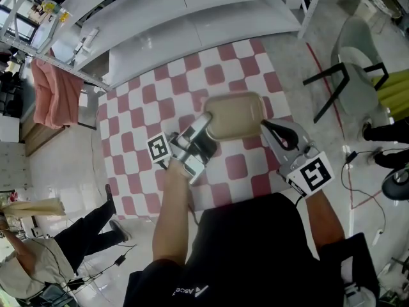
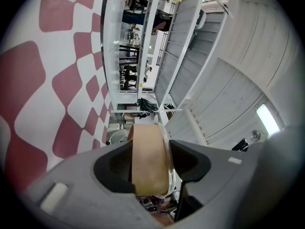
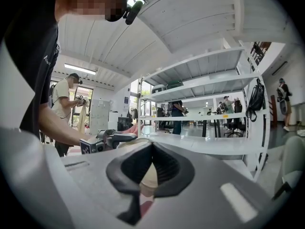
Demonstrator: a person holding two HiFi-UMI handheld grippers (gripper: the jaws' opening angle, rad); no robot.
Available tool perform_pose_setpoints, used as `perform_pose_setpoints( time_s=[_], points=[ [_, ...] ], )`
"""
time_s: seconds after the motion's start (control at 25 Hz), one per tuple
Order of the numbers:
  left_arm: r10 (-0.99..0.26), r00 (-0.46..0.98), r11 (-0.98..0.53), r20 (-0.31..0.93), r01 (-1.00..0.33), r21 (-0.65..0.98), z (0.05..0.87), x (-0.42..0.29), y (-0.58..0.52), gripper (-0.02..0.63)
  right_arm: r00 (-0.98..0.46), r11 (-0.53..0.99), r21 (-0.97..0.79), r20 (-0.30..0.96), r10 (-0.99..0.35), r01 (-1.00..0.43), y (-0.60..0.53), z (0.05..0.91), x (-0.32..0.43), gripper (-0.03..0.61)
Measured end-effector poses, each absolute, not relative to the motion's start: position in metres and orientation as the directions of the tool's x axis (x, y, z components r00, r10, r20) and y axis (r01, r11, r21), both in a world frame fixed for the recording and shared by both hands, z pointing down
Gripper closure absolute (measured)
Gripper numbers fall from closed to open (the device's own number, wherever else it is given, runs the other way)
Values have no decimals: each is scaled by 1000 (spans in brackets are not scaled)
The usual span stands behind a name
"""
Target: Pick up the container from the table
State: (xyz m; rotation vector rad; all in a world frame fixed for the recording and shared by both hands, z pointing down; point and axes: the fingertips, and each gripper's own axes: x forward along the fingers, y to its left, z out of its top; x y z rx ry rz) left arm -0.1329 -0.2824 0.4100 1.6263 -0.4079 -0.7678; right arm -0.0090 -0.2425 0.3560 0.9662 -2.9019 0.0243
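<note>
A tan, shallow rectangular container (image 1: pixel 233 115) hangs over the red-and-white checked table (image 1: pixel 147 107). My left gripper (image 1: pixel 206 123) is shut on its left end. In the left gripper view the container (image 2: pixel 148 156) stands edge-on between the two dark jaws of the left gripper (image 2: pixel 150 168), its clear rim showing. My right gripper (image 1: pixel 263 126) is shut, its tips at the container's right edge. Whether they pinch the rim is hidden. In the right gripper view a bit of the tan container (image 3: pixel 148 175) shows behind the closed jaws of the right gripper (image 3: pixel 151 147), and the left gripper (image 3: pixel 107 140) is beyond it.
White shelving (image 1: pixel 192 18) runs along the table's far side. A chair with black legs (image 1: pixel 358 69) stands on the floor at the right. A pink cloth (image 1: pixel 54 88) hangs at the left. Another person (image 1: pixel 38 254) stands at lower left. Cables lie on the floor at the right.
</note>
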Motion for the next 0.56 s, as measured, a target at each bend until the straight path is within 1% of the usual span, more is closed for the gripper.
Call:
perform_pose_setpoints(
  time_s=[0.56],
  points=[
    [-653, 709, -209, -267, 171, 963, 409, -132, -288, 385, -784, 787, 5, 85, -615, -617, -244, 353, -4, 575]
  ],
)
